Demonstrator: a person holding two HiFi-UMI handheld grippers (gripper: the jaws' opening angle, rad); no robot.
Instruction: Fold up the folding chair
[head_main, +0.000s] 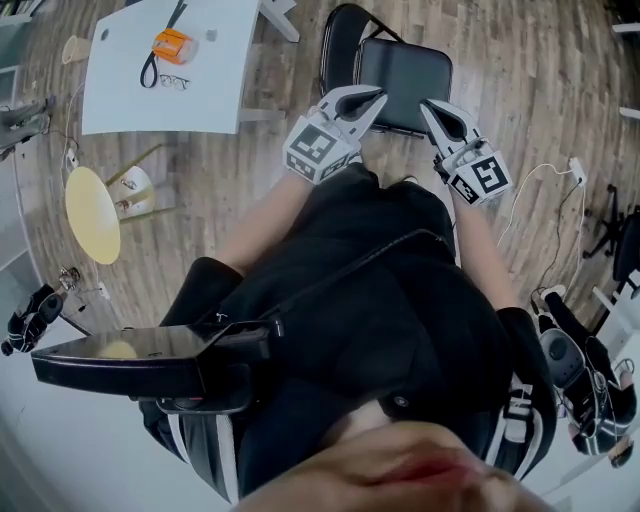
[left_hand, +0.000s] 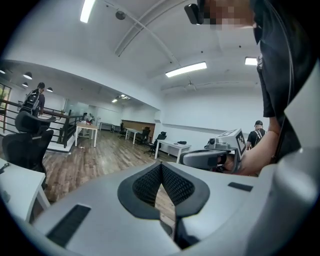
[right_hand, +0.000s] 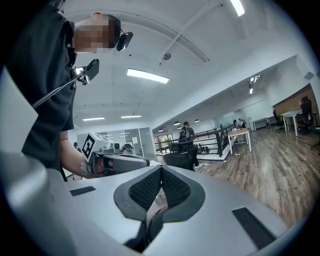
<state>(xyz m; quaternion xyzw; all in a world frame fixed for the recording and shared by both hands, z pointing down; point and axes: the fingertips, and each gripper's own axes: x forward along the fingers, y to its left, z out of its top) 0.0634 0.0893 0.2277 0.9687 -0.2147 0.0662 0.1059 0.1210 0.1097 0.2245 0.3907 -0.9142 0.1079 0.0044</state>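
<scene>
Clearly the job is at its approach stage: the folding chair (head_main: 405, 72) stands unfolded on the wooden floor just ahead of the person, its black seat lying flat and its dark back frame (head_main: 334, 40) rising at the far left side, and neither tool touches it. The left claw (head_main: 368, 99) and the right claw (head_main: 430, 106) both point toward the near edge of the seat, side by side and a little apart. In each gripper view the ribbed black pads are pressed together with nothing between them, so both claws are closed and empty. My reading is that the next move calls for parting at least one claw, bringing it onto the front edge of the seat or the back frame, and then tipping the seat up toward the back so the legs close; the other claw would probably have to steady the frame so the chair does not slide on the smooth boards. As for writing, very little can be read: each claw carries a cube with black-and-white square markers (head_main: 318, 148), which are patterns, not words. Off to the left a white worktop (head_main: 125, 95) holds an orange object (head_main: 171, 45) and a pair of glasses (head_main: 172, 82), neither with a legible label, and white print on the person's dark clothing is too small to make out.
</scene>
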